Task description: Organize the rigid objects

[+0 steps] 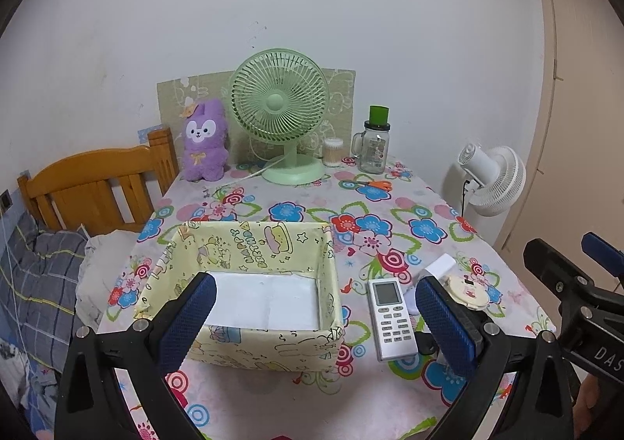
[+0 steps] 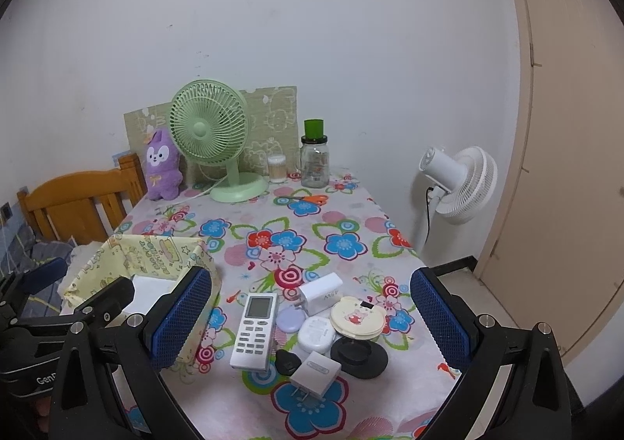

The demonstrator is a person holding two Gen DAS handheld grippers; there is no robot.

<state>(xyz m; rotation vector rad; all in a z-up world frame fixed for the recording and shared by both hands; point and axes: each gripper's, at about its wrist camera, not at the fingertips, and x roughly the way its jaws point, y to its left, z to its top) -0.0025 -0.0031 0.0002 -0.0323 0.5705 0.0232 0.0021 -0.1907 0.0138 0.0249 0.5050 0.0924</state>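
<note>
While both grippers hover above the near edge of the table, the left gripper stands with its blue-padded fingers spread wide, empty, over the yellow box, and the right gripper is likewise wide and empty over the cluster of small things just right of that box. One white remote lies nearest the box; beside it are two white chargers, the far one marked with faint grey letters too small to read, one lilac round case, one white round case, one cream bear-shaped mirror on a black round base, and one small black piece. Inside the box lies one white sheet; its inner wall reads "HAPPY BIRTHDAY". At the back stand one green fan, one purple plush toy, one glass jar, one tub of cotton swabs and one pair of orange scissors; a white fan stands on the floor. The left tool reads "GenD", the right "DAS"
</note>
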